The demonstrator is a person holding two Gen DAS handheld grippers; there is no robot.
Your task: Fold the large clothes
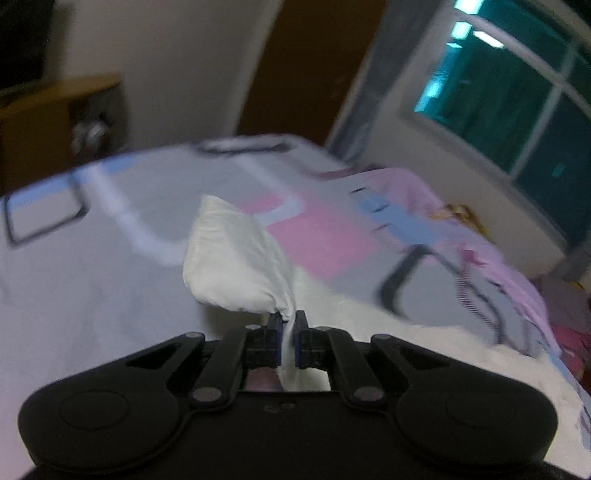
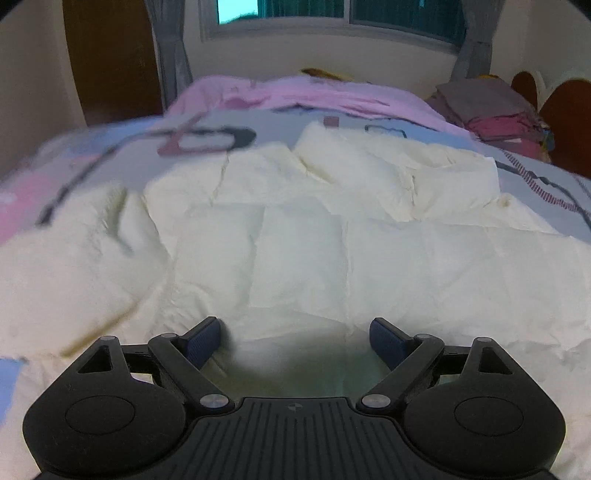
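Left wrist: blurred garment (image 1: 236,258) between fingers (image 1: 274,334).

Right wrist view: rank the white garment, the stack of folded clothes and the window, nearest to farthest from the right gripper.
1. White garment: spread on the bed directly under and ahead of the open right gripper.
2. Stack of folded clothes: far right, at the bed's edge.
3. Window: back wall, beyond the bed.

A patterned bedsheet (image 2: 280,122), a window (image 1: 524,99) and a stack of folded clothes (image 2: 495,110).
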